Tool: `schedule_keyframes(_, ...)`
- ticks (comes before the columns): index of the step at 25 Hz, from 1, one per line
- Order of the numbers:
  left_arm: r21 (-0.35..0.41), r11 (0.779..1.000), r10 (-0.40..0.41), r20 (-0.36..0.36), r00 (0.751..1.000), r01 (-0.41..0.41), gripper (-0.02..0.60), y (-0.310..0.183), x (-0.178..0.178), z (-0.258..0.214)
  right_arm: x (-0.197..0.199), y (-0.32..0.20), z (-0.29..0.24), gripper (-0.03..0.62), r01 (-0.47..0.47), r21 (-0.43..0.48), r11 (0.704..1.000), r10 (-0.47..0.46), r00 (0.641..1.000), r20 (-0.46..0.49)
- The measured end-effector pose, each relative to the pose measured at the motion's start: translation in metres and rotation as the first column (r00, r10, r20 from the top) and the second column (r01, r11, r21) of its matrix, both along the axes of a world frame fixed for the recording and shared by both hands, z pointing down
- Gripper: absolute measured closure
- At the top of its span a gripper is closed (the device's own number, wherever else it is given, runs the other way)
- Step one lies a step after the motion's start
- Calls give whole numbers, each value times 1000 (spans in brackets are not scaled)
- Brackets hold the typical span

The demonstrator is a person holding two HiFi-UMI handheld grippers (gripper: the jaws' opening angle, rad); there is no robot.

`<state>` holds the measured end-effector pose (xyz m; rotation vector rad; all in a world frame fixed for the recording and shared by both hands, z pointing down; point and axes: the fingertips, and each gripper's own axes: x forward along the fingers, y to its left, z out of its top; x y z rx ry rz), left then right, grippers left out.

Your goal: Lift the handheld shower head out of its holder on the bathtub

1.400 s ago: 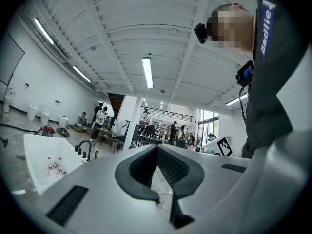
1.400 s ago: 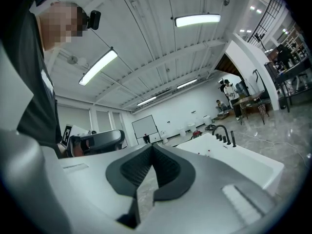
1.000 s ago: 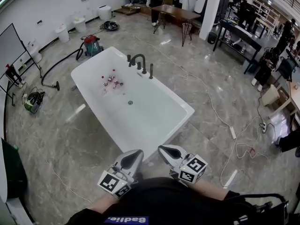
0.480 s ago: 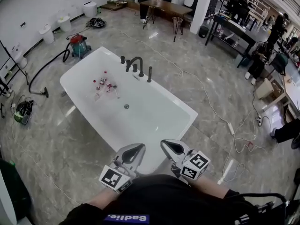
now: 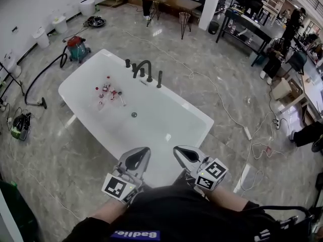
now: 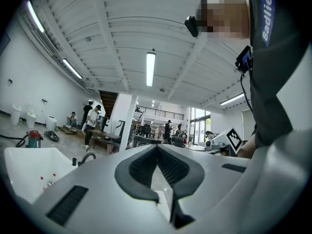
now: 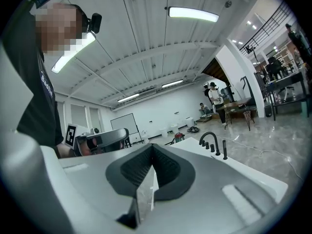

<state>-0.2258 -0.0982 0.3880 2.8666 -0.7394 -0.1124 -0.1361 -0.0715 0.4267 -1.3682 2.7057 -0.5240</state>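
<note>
A white bathtub [image 5: 166, 135] stands in the middle of the head view. On its right rim is a black faucet [image 5: 143, 67], and the slim black handheld shower head [image 5: 159, 78] stands upright in its holder beside it. My left gripper [image 5: 137, 160] and right gripper [image 5: 185, 155] hover side by side over the tub's near end, far from the shower head. Both are shut with nothing between their jaws. The right gripper view shows its gripper [image 7: 152, 147] with the shower head [image 7: 224, 150] ahead to the right. The left gripper view shows its gripper [image 6: 157, 147] and the faucet [image 6: 87, 157].
Small bottles [image 5: 108, 92] lie in the tub's far end. A red vacuum cleaner [image 5: 76, 48] with a hose sits on the floor beyond it. Cables [image 5: 222, 110] run along the floor on the right. A table [image 5: 169, 4] and people are at the back.
Both grippers have moved forward, closer to the bathtub's near end, and the tub has drawn nearer in the head view. The jaws have stayed shut.
</note>
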Motion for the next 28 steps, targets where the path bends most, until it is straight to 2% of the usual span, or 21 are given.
schedule_keyframes(6,-4,1000,-16,27,1000,16,575,-12,32,2,21,-26,2,594,72,6,997,-72,997,21)
schedule_keyframes(13,-19,989,-144,29,989,144,575,-54,87,3,78,-54,7,594,171,24,985,-172,985,13)
schedule_keyframes(21,-18,976,-215,51,975,216,574,-101,133,2,134,-83,17,594,197,14,980,-198,979,47)
schedule_keyframes(28,-7,978,-207,63,976,208,572,-121,138,4,138,-92,20,594,182,7,983,-183,982,44)
